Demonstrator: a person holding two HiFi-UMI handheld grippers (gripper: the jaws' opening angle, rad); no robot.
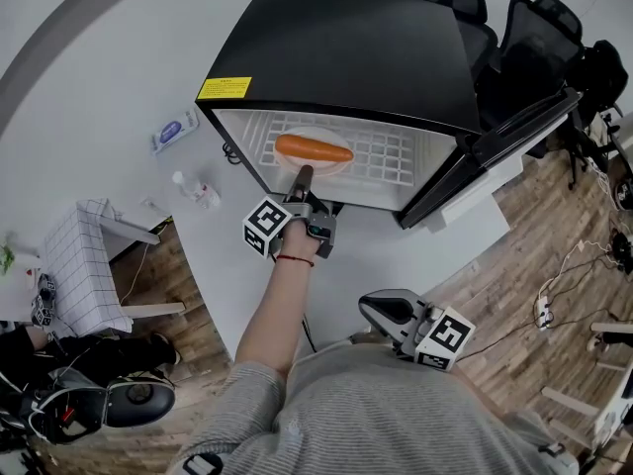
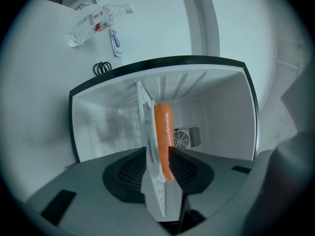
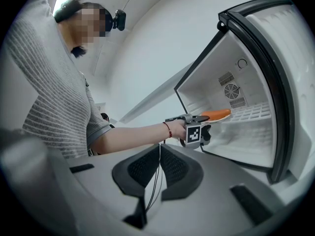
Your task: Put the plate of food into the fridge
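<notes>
A small black fridge stands open with its door swung to the right. On its white wire shelf lies a white plate carrying one long orange piece of food. My left gripper reaches to the plate's near rim. In the left gripper view the plate and the food run edge-on between the jaws of the left gripper, which stand apart and open. My right gripper hangs low by the person's body, shut and empty; its pads meet.
On the white surface left of the fridge lie a plastic bottle and a pack of wipes. A white checked stool stands at the lower left. Black office chairs are behind the fridge. Cables trail over the wooden floor at the right.
</notes>
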